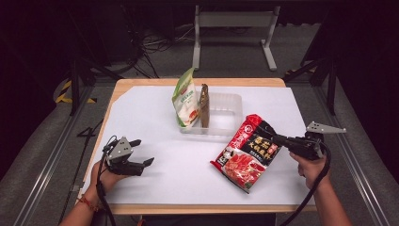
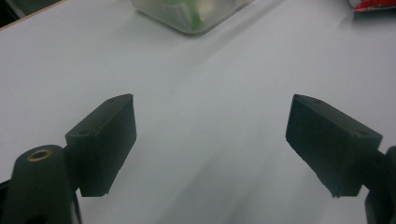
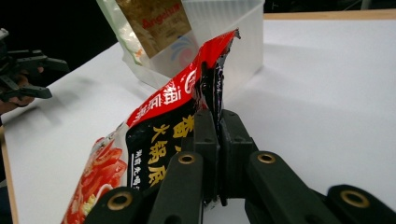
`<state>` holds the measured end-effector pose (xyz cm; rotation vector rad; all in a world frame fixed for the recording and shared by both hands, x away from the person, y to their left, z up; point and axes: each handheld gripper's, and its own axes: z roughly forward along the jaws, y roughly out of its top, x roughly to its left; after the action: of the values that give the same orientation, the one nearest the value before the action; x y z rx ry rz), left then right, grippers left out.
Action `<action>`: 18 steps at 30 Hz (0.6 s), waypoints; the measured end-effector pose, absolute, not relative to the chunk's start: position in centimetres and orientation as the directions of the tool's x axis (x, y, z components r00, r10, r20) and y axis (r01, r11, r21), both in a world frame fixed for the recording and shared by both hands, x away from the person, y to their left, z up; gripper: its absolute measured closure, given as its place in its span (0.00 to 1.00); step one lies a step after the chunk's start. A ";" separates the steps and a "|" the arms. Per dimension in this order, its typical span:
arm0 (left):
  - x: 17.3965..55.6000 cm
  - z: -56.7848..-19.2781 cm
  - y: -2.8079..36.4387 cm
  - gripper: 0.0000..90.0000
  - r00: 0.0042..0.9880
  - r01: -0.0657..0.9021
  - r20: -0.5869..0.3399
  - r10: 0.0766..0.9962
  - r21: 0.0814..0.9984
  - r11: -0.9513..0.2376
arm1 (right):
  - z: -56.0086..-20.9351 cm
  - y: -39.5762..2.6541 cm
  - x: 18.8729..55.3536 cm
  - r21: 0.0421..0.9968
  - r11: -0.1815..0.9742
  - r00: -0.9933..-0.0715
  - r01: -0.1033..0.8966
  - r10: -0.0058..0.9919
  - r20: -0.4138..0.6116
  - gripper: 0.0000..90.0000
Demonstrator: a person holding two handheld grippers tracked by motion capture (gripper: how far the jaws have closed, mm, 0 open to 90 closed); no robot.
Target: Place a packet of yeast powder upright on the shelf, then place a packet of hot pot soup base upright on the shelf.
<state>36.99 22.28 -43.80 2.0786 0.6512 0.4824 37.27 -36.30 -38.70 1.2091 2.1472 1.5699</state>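
Observation:
A red and black food packet (image 1: 248, 151) lies slanted right of the table's middle, its right edge lifted. My right gripper (image 1: 277, 140) is shut on that edge; in the right gripper view the jaws (image 3: 217, 140) pinch the packet (image 3: 159, 126) flat between them. My left gripper (image 1: 141, 153) rests at the front left of the white tabletop, open, with nothing between its fingers (image 2: 105, 140). A clear plastic tub (image 1: 221, 113) at the table's middle back holds a green and white pouch (image 1: 185, 101) and a brown pouch (image 1: 204, 104), both upright.
The white sheet (image 1: 155, 179) covers a wooden table whose edge shows at the front and back. Dark floor, cables and a metal stand (image 1: 233, 28) lie beyond the far edge. The tub's corner (image 2: 191, 16) sits ahead of the left gripper.

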 end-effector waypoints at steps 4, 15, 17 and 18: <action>36.9 -43.8 22.3 0.19 0.786 0.268 0.097 0.611 0.837 -0.477 | -38.2 -36.0 36.9 0.881 0.089 -0.648 0.464 0.712 0.270 0.97; 37.0 -43.8 22.4 0.19 0.780 0.266 0.113 0.616 0.830 -0.490 | -37.4 -35.4 36.4 0.899 0.090 -0.677 0.429 0.691 0.254 0.97; 37.0 -43.8 22.3 0.19 0.780 0.264 0.115 0.615 0.831 -0.489 | -37.3 -35.3 36.3 0.901 0.089 -0.678 0.424 0.691 0.251 0.97; 36.9 -43.7 22.2 0.19 0.777 0.265 0.114 0.619 0.833 -0.486 | -37.1 -35.1 36.1 0.905 0.089 -0.682 0.415 0.690 0.245 0.97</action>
<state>36.92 22.20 -43.75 2.0870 0.6573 0.5091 36.12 -35.13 -37.14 1.1075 2.1230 1.6273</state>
